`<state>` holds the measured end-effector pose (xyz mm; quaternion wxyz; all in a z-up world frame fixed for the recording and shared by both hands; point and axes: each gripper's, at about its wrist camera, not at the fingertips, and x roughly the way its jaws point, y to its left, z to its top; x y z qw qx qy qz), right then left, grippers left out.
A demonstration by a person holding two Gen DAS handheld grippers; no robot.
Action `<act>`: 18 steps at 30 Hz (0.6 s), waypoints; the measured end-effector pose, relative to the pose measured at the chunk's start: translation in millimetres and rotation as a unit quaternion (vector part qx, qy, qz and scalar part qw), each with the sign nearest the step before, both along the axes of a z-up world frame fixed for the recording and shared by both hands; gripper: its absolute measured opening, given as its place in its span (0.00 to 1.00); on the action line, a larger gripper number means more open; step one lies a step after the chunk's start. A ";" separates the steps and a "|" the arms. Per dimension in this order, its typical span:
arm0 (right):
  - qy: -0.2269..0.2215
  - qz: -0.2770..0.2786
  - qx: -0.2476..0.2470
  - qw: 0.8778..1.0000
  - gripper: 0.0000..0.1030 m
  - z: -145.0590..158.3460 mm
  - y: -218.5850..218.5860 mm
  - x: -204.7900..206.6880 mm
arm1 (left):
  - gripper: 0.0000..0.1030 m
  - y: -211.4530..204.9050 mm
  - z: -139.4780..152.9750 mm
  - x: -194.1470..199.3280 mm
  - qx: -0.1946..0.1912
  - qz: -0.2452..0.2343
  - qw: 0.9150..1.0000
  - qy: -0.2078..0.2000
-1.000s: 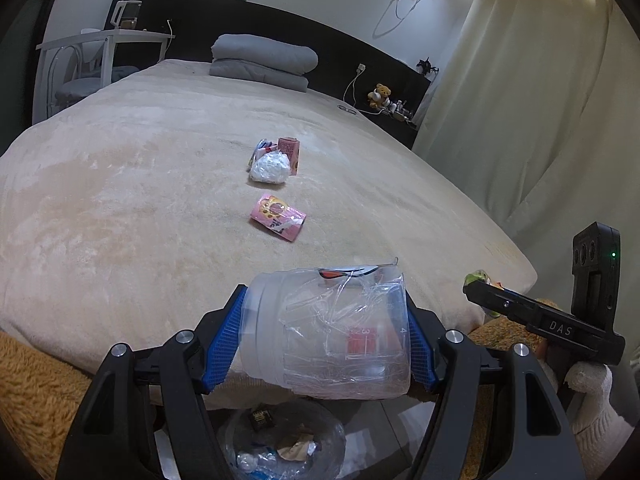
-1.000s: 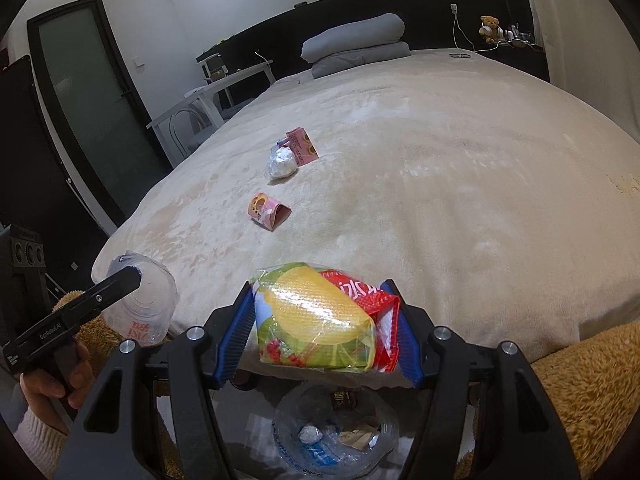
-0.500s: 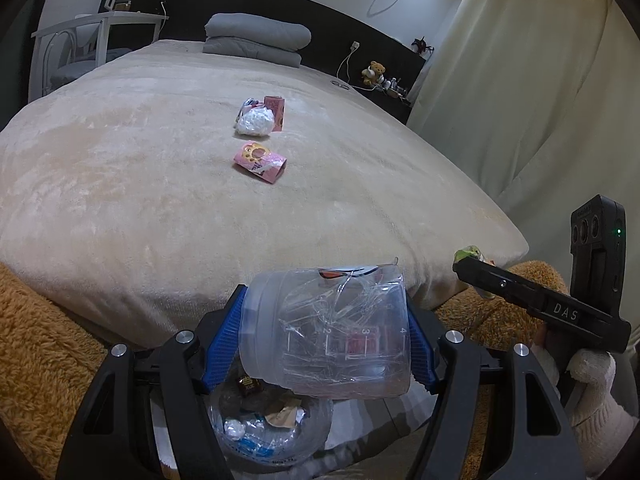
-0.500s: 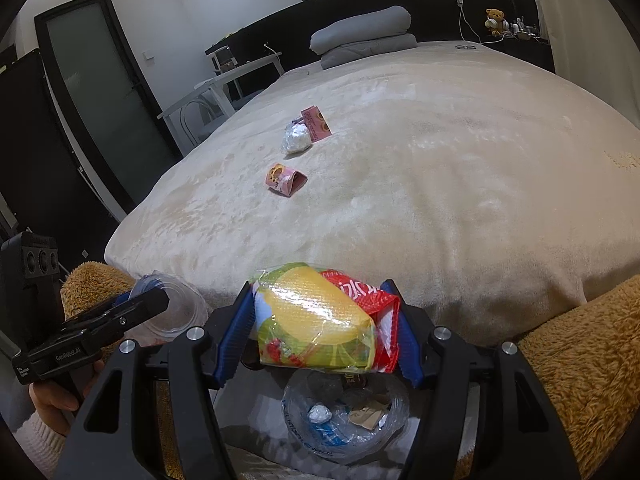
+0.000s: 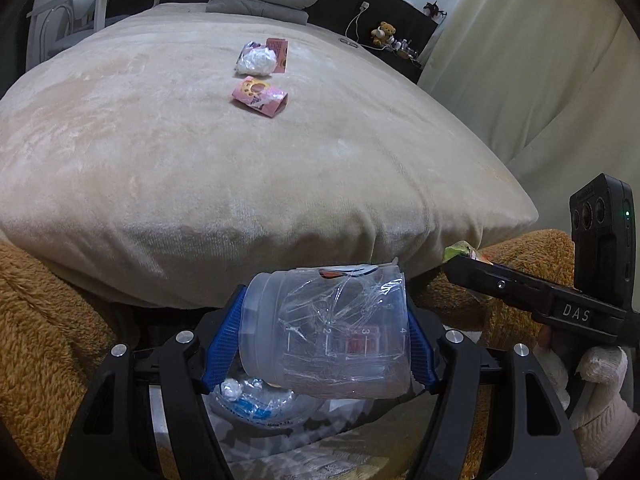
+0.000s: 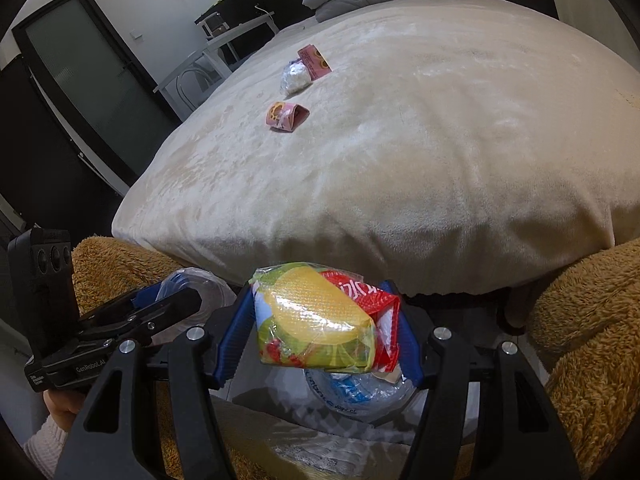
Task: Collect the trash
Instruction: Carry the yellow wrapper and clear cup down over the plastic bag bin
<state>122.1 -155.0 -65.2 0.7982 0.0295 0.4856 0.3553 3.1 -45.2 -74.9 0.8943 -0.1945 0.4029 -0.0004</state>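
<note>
Both claws carry trash above the bin: left claw pinches a cup, right claw pinches a wrapper. Probably three pieces remain on the bed at 12 o'clock, including a pink pack.

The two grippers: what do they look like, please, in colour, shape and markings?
Both are alike. The left gripper and right gripper have black angular frames with silver screw heads and blue ribbed finger pads. Seen from the other side, each carries a black camera block; the right is marked "DAS", the left "GenRobot.AI". The hands show cream knitted cuffs.
</note>
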 end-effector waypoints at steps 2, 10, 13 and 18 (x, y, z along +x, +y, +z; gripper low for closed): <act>0.007 -0.002 -0.003 1.000 0.61 -2.7 0.9 2.0 | 0.67 0.7 -3.8 1.8 -0.002 0.000 1.000 0.009; 0.056 -0.014 -0.015 0.998 0.61 -20.7 3.3 15.1 | 0.67 3.4 -22.6 10.7 -0.009 0.000 0.999 0.053; 0.077 -0.015 -0.021 0.997 0.61 -29.2 5.8 19.3 | 0.67 3.8 -32.1 14.0 -0.012 0.000 0.997 0.074; 0.113 -0.019 -0.030 0.993 0.61 -45.1 8.8 24.7 | 0.67 8.2 -51.0 20.9 -0.023 0.003 0.993 0.113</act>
